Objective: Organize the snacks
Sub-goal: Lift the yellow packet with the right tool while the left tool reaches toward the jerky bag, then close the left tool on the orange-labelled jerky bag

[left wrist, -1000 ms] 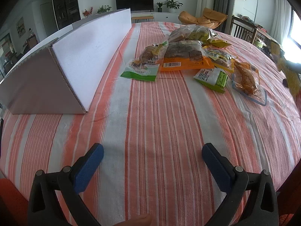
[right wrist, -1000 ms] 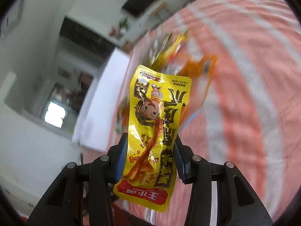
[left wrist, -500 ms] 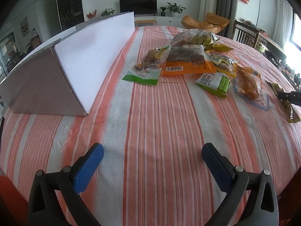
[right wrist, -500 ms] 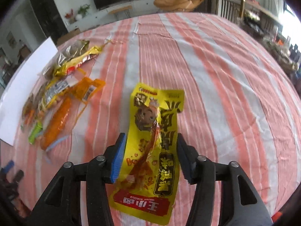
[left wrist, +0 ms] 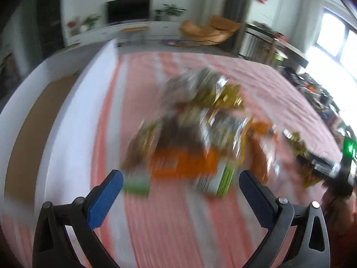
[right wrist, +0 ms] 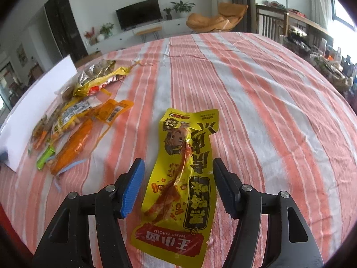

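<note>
Since half a second ago our right gripper has let go: its jaws now stand apart on either side of the yellow packet, touching neither edge, where before they pinched it. That packet lies flat on the striped cloth, its red end toward us and its cartoon face pointing away. Our left gripper has swung forward and higher over the snack pile, so its view smears with motion; the pile now sits just beyond the fingertips rather than far up the table. Its jaws are wide, with nothing between them.

From the right wrist we see the rest of the snacks grouped to the left of the yellow packet, well apart from it: an orange packet nearest, a small green packet touching its left side, and a clear bag with yellow trim farther back. Past them runs the white box.

From the left wrist we see the box along the left side of the table, its brown inside showing. At the far right edge of that view we make out the right gripper as a dark shape, with a yellow blur beside it. The blur hides the details of the pile's packets.
</note>
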The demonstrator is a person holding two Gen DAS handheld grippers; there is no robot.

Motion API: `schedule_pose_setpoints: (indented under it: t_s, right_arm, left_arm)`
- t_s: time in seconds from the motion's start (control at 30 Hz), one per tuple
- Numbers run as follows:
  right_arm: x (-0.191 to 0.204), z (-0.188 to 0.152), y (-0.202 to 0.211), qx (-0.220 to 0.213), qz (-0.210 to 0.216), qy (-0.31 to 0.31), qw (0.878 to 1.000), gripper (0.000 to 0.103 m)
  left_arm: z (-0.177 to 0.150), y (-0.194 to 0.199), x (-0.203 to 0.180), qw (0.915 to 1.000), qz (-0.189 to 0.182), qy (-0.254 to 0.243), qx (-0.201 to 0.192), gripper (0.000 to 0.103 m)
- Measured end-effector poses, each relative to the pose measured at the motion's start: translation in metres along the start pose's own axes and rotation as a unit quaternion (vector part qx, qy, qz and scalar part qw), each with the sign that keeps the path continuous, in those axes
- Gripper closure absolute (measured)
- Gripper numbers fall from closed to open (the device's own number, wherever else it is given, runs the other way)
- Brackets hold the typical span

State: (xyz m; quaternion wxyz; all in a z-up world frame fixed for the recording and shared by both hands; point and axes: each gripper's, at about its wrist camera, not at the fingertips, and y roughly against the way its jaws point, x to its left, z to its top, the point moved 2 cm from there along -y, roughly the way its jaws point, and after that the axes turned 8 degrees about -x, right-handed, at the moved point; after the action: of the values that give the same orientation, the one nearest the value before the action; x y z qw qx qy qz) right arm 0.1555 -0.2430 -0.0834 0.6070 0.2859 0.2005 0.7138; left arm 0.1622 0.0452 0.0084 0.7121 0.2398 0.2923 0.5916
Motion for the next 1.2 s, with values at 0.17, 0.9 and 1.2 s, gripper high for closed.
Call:
schedule_pose_setpoints:
  t_s: [0.17,0.9,1.2]
  right_arm:
    - [-0.001,-0.003,0.003,-0.005,0.006,-0.003,1.0,0.036]
    - [-0.024,0.005,0.002,0.02,0.062,-0.069,0.996,0.035]
    - [-0.027,0.03,-0.016,0.133,0.059,-0.091,0.985,0.03]
  left_arm:
    - [0.028,-0.06,0.025,0.9979,0.023,0.0,0.06,0.036]
    - [-0.021,-0.055,0.064,0.9914,0.036,0.121,0.035,0.063]
    - [-0.024,-0.003,0.039,0.9903,-0.025,0.136,-0.008,0.062]
